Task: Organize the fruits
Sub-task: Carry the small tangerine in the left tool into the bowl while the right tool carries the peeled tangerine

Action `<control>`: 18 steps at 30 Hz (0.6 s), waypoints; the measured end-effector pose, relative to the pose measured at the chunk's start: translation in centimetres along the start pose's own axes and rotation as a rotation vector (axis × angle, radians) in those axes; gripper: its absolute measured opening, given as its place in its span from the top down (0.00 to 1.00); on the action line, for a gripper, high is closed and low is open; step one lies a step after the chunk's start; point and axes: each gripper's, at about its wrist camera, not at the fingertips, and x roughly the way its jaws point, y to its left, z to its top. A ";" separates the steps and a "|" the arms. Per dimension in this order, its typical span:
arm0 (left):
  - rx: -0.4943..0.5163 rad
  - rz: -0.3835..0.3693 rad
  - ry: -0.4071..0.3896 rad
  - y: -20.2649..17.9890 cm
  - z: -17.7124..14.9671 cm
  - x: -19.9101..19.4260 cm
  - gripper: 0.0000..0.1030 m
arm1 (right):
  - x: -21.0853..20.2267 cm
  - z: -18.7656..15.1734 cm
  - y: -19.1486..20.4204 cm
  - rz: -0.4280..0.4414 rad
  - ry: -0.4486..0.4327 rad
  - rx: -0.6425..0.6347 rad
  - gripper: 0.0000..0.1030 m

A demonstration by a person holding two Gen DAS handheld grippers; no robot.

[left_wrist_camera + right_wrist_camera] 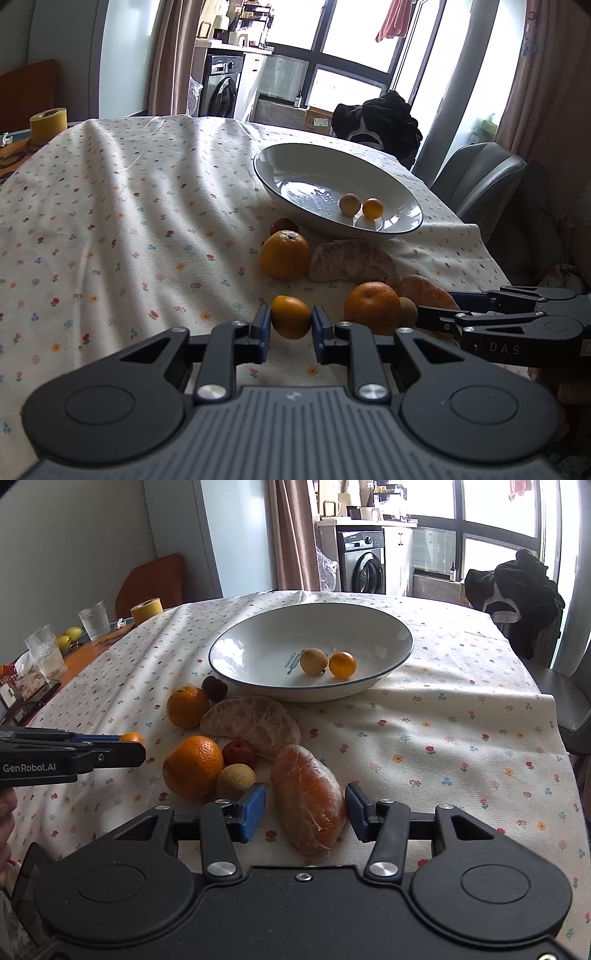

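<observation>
My left gripper (290, 317) is shut on a small orange kumquat (290, 322), held just above the flowered tablecloth. It shows at the left of the right wrist view as the left gripper (131, 743). My right gripper (304, 801) is open, its blue pads either side of a peeled reddish citrus segment (308, 797) lying on the cloth. Beyond lies the white bowl (221, 646), holding a longan (314, 661) and a kumquat (342, 664). Between bowl and grippers lie two oranges (187, 706) (193, 766), a pale peeled citrus piece (251, 720), a longan (235, 781) and two dark red fruits (239, 752) (214, 688).
A yellow tape roll (146, 610) and two glasses (46, 653) stand at the table's far left. A grey chair (476, 177) sits past the right table edge, with dark clothing (388, 122) draped on another chair behind the bowl.
</observation>
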 end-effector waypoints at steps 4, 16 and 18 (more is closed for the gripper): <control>-0.008 0.004 -0.008 0.2 -0.1 -0.4 0.79 | 0.3 0.1 1.0 -0.057 0.004 -0.066 0.60; -0.005 -0.006 -0.036 0.1 0.0 -1.6 0.79 | -1.0 -0.1 0.1 -0.067 0.013 -0.019 0.66; -0.004 -0.007 -0.040 0.0 0.1 -1.7 0.79 | -1.3 0.0 0.1 -0.070 0.004 -0.017 0.66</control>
